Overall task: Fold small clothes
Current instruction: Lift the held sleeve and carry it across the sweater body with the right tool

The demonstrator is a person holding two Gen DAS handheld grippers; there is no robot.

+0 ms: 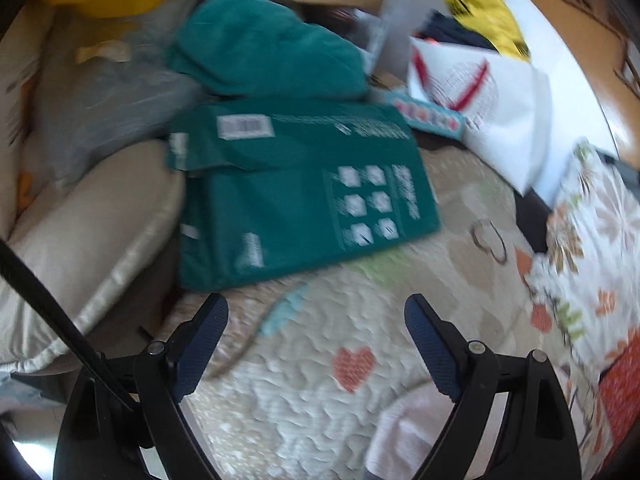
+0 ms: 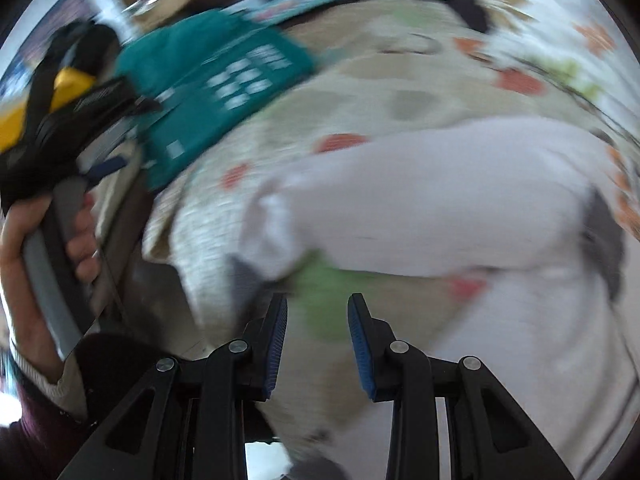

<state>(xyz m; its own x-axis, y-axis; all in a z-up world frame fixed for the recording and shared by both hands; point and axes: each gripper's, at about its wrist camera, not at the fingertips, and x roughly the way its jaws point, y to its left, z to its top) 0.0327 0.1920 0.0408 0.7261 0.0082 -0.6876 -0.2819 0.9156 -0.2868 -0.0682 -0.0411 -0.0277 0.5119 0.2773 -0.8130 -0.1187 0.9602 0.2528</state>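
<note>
A small pale pink garment [image 2: 432,204] lies spread on the quilted bedspread [image 2: 360,92], with a grey edge at its right and left ends. My right gripper [image 2: 317,312] is open and empty, its fingertips just short of the garment's near edge. My left gripper [image 1: 316,312] is wide open and empty above the bedspread [image 1: 320,360]; a corner of the pink garment [image 1: 396,432] shows by its right finger. The left gripper also shows in the right wrist view [image 2: 92,120], held in a hand at the far left. Both views are motion-blurred.
A teal flat package [image 1: 296,192] and a teal cloth [image 1: 264,52] lie at the far side of the bed. A beige cushion [image 1: 92,248] is at left, a white bag [image 1: 492,108] and a floral pillow [image 1: 592,248] at right.
</note>
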